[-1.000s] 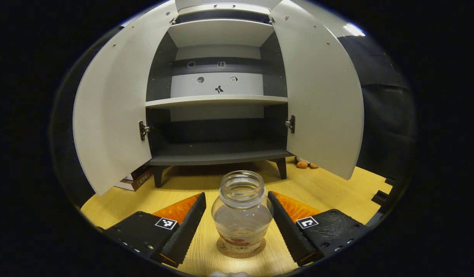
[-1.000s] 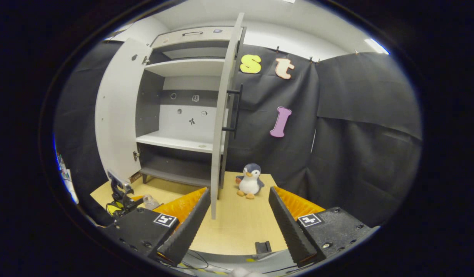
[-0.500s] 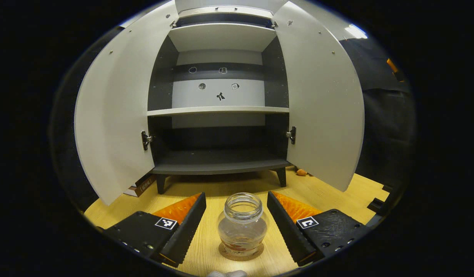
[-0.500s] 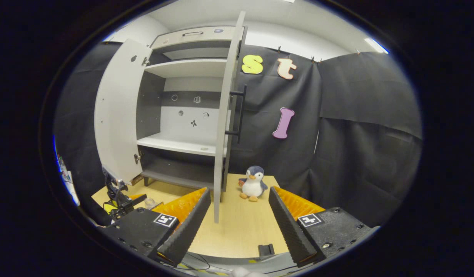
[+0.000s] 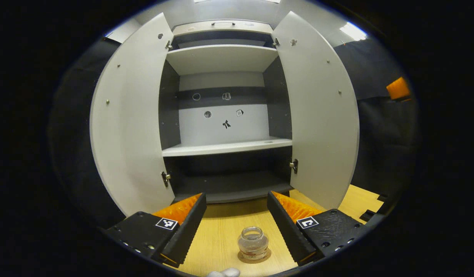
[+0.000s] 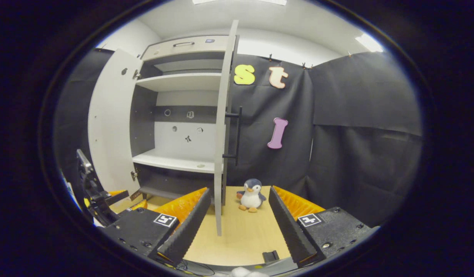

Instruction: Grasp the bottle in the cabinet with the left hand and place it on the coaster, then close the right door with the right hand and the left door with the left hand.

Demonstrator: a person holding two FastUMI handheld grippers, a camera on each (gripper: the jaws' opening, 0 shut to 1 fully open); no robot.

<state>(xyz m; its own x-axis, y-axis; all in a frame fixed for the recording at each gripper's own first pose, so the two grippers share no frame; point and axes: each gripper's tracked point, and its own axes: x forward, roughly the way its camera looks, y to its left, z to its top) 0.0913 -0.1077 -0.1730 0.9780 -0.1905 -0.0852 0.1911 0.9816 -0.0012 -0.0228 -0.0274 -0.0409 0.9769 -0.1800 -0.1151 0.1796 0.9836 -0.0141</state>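
a: where's the bottle (image 5: pixel 253 243) sitting now?

b: upright on the round coaster (image 5: pixel 254 256), on the wooden table (image 5: pixel 221 238). in your left gripper view it sits low, between your two fingers, and it looks far smaller than a second ago, when it stood large between the fingertips.

a: so what has my left gripper (image 5: pixel 234 221) done?

b: you've drawn it back and up from the bottle. its fingers are spread wide and touch nothing, just as wide as in both earlier frames. the view has tipped too: the cabinet (image 5: pixel 225 111) now shows from the top panel down to the dark bottom shelf, and its legs have dropped out of view.

a: and the doors?

b: both are swung out. the left door (image 5: pixel 131 123) and the right door (image 5: pixel 319 115) stand at about the same angles to the cabinet as before. the white middle shelf (image 5: pixel 227 147) now shows its upper face.

a: my right gripper (image 6: pixel 239 221)?

b: its fingers are held well apart and clasp nothing. the front edge of the right door hangs between them, farther off, and touches neither. a second ago that edge sat a little left of here and closer to your left finger. the dark bar handle (image 6: pixel 237 135) is on the door's outer face, and the plush penguin (image 6: pixel 251 195) stands on the table just right of the door's lower edge.

a: can i see my other tool from there?

b: yes, your left gripper is at the lower left of the right gripper view, higher than it was a second ago.
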